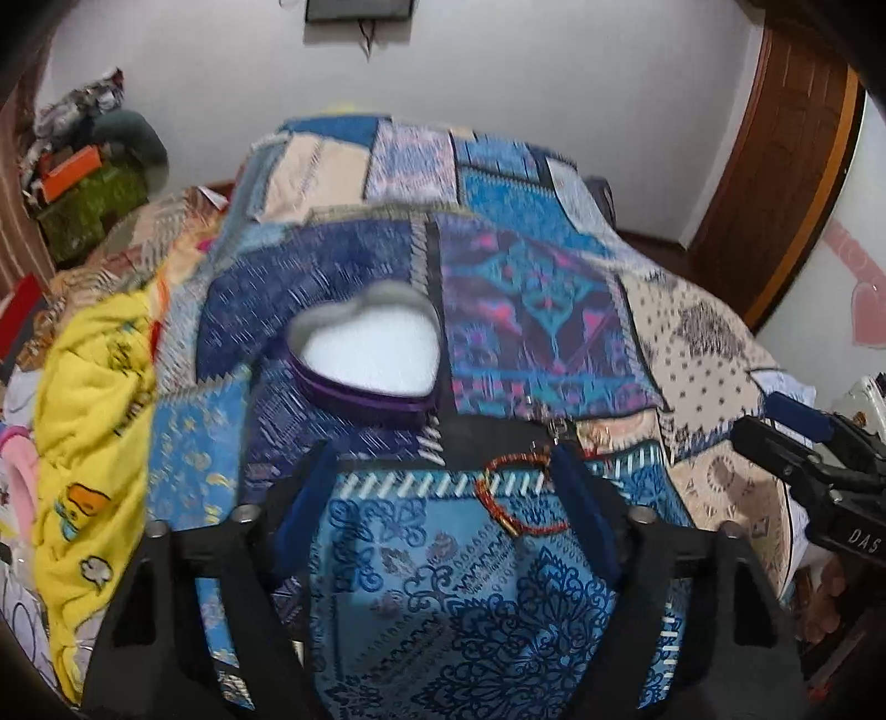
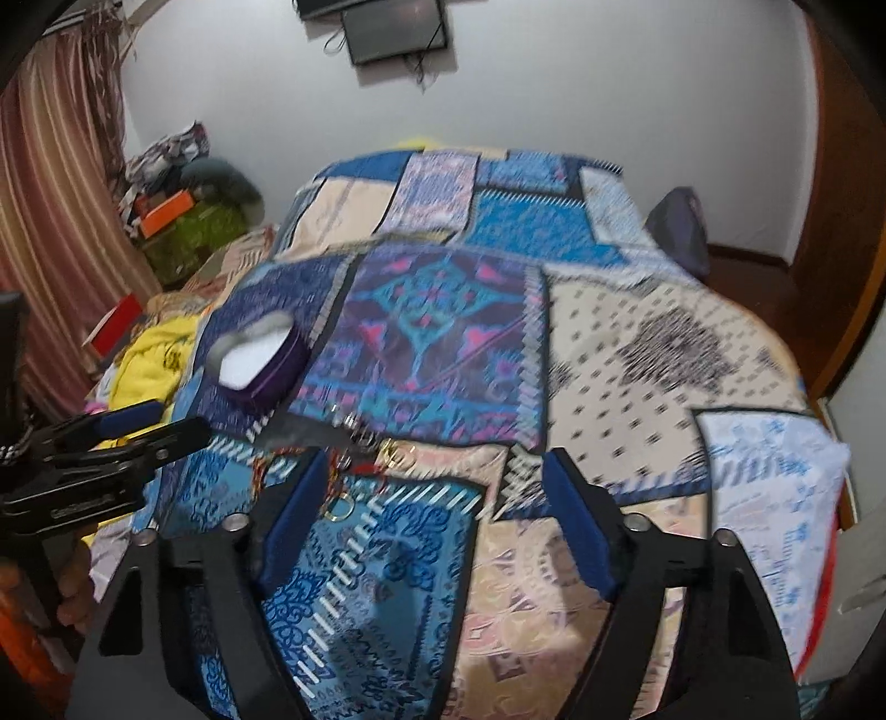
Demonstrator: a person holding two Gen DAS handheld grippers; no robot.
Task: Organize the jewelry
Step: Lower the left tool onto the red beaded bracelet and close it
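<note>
A purple heart-shaped box (image 1: 368, 354) with a white lining stands open on the patchwork quilt (image 1: 498, 609), beyond my left gripper (image 1: 443, 459). That gripper is open and holds nothing. A red beaded bracelet (image 1: 483, 490) with a gold clasp lies just inside its right finger, partly hidden by it. In the right wrist view my right gripper (image 2: 437, 476) is also open over the quilt. A blurred heap of jewelry (image 2: 360, 437), silver rings, gold hoops and red beads, lies by its left finger. The box (image 2: 255, 360) is far left.
A yellow blanket (image 1: 94, 415) and a clutter pile (image 1: 83, 183) border the quilt's left side. There is a brown door (image 1: 775, 183) at the right and a screen (image 2: 396, 27) on the wall. The left gripper (image 2: 111, 437) and a person's hand (image 2: 72, 587) show at the left edge.
</note>
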